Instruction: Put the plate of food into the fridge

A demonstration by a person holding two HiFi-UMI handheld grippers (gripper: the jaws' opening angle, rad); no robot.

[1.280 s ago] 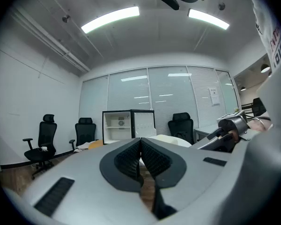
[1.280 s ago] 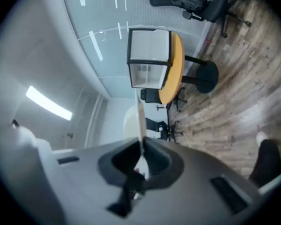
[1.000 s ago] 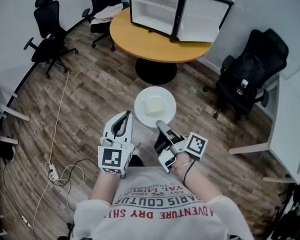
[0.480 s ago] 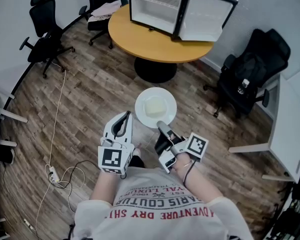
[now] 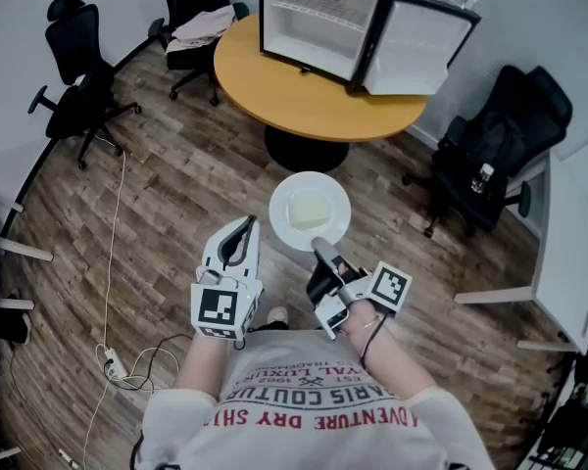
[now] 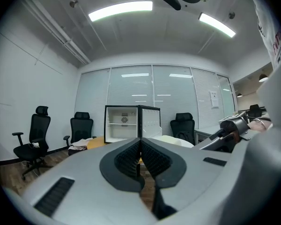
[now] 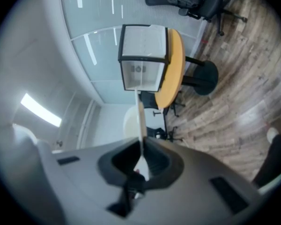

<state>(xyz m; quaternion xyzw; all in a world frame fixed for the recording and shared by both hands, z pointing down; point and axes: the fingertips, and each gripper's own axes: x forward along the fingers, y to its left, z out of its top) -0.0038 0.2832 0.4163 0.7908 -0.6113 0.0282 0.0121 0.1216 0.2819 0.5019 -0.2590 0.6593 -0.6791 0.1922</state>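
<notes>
Office room, wood-plank floor [image 5: 176, 194], glass partition wall at the far end. Round wooden table [image 5: 294, 96] on a black pedestal; on it, one small fridge [image 5: 318, 18], its door [image 5: 416, 47] swung open to the right and white shelves showing. Black office chairs: one at the left wall [image 5: 73, 57], one behind the table bearing folded cloth [image 5: 204, 23], one at the right [image 5: 490, 145]. White cable [image 5: 113, 262] trailing across the floor. Plate [image 5: 310, 211], white and round, carrying a pale square of food [image 5: 309, 207], held in the air over the floor, short of the table. Right gripper [image 5: 318, 248]: jaws clamped on the plate's near rim, the plate seen edge-on between them in the right gripper view. Left gripper [image 5: 243, 227]: just left of the plate, apart from it, jaws pressed together with nothing between them.
</notes>
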